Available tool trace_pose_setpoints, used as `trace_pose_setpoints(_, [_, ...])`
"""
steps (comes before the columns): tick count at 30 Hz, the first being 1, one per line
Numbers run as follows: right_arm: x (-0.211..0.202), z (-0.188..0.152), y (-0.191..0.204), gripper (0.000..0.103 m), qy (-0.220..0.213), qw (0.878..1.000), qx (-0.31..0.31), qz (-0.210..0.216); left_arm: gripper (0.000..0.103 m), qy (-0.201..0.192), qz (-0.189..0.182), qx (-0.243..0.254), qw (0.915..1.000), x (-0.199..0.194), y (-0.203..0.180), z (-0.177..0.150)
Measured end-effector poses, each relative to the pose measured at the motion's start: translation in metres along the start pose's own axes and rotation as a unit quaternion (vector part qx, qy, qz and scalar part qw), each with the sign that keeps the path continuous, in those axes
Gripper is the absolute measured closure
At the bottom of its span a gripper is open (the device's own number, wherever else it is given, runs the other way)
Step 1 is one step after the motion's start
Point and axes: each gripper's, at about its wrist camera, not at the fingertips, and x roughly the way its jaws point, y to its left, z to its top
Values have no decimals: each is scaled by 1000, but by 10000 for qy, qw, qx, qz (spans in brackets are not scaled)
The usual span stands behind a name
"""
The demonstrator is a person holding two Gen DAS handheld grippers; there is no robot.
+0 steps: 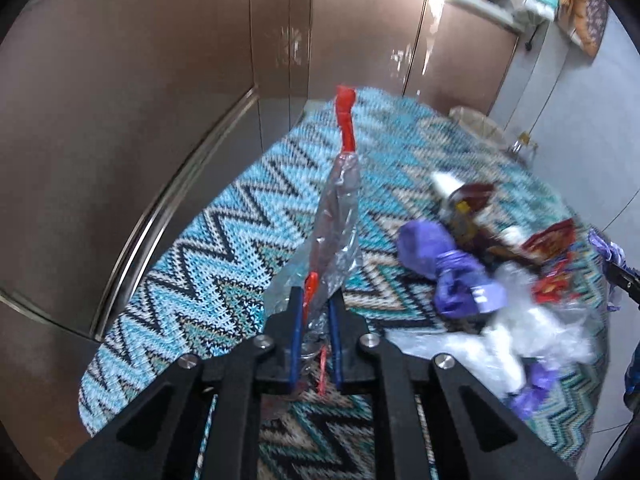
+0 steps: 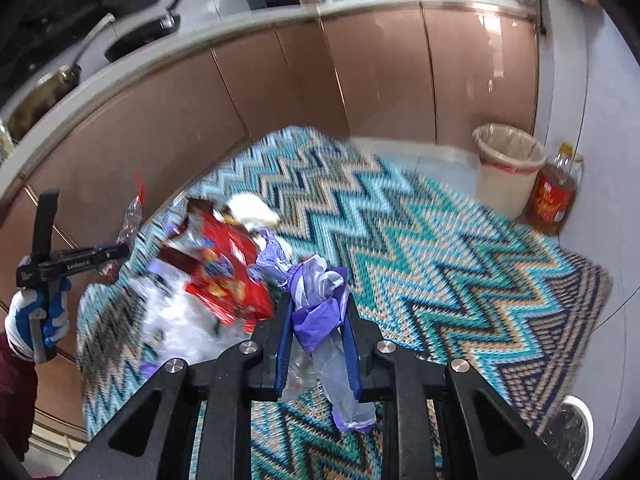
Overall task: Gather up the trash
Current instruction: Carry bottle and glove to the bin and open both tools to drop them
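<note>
the left claw [image 1: 316, 304] is pinching a clear wrapper with a red tip [image 1: 336, 216]. the right claw [image 2: 318, 308] is pinching a purple bag [image 2: 316, 304]. both are held above the rug [image 2: 420, 240]. a pile of trash [image 2: 216, 276] lies at 9 o'clock on the rug. the bin [image 2: 508, 168] waits at 1 o'clock, so most of the job looks left to do.
</note>
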Motion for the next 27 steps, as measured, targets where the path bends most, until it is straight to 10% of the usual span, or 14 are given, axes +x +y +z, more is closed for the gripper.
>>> trace_pose_setpoints(11, [-111, -36, -28, 82, -817, 9956, 285, -347, 92, -485, -1135, 773, 9893, -80, -121, -2])
trace_pose_setpoints(18, [-167, -98, -110, 82, -646, 9838, 1034, -1312, 92, -40, -2427, 1963, 9500, -78, -297, -21])
trace_pose_setpoints(27, [-164, -170, -199, 81, -1, 9600, 1761, -2178, 90, 853, -3011, 2640, 9123, -14, -482, -53])
